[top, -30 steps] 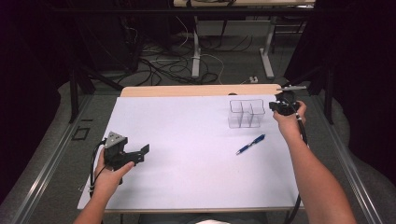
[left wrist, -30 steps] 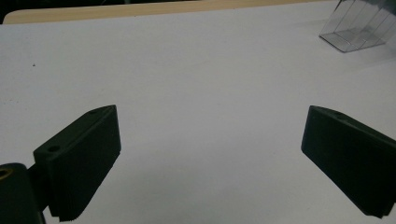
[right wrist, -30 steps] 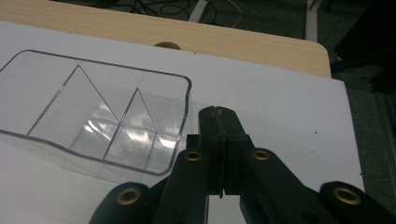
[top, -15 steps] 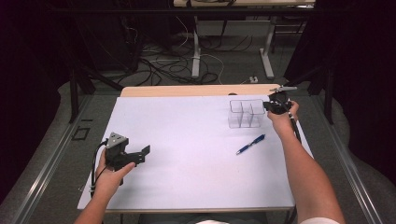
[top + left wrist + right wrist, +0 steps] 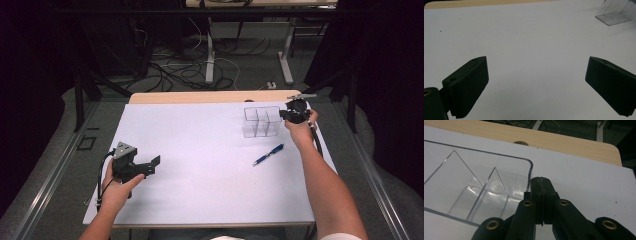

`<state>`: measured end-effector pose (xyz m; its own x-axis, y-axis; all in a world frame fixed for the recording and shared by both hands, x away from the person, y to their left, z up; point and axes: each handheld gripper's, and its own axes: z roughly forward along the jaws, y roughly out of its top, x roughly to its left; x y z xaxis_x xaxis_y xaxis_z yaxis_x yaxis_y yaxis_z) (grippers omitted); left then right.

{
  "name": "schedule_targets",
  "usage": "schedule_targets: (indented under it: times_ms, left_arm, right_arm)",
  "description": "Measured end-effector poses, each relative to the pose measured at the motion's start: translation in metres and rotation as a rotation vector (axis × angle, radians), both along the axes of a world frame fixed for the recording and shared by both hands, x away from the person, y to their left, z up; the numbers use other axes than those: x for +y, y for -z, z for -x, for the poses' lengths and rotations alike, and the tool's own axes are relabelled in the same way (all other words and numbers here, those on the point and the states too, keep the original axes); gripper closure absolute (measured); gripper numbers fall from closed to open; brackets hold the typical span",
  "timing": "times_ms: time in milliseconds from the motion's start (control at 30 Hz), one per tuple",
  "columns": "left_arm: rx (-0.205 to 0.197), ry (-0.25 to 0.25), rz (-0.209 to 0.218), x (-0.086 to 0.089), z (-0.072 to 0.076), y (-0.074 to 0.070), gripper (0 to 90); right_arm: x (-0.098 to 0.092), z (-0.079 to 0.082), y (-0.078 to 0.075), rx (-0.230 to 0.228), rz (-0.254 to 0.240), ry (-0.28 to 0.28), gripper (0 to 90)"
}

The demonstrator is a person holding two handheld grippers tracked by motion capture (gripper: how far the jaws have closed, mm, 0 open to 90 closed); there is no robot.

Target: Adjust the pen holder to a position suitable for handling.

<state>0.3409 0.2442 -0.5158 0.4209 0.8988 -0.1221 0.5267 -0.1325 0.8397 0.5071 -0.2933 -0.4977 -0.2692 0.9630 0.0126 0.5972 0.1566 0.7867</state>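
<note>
High view showed my left gripper spread wide over the white table. My right gripper was pressed together just beside the clear box; a blue pen lay near.

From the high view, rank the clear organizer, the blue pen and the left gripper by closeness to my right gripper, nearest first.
1. Clear organizer: right beside the right gripper, at its left, near the table's far right corner.
2. Blue pen: lying on the white surface, nearer the person and a little left.
3. Left gripper: far across at the table's near left, jaws spread wide.
</note>
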Motion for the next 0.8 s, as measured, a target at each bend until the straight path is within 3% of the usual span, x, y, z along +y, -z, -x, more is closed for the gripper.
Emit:
schedule_targets:
  times_ms: [400,800]
  left_arm:
    - [-0.003,-0.001,0.002,0.0,0.0,-0.001,4.7]
    - [-0.003,-0.002,0.003,0.0,0.001,-0.001,4.7]
  right_arm:
    - [0.017,0.001,0.001,-0.008,-0.006,-0.052,90.0]
    - [0.043,0.004,0.005,-0.019,-0.054,-0.08,90.0]
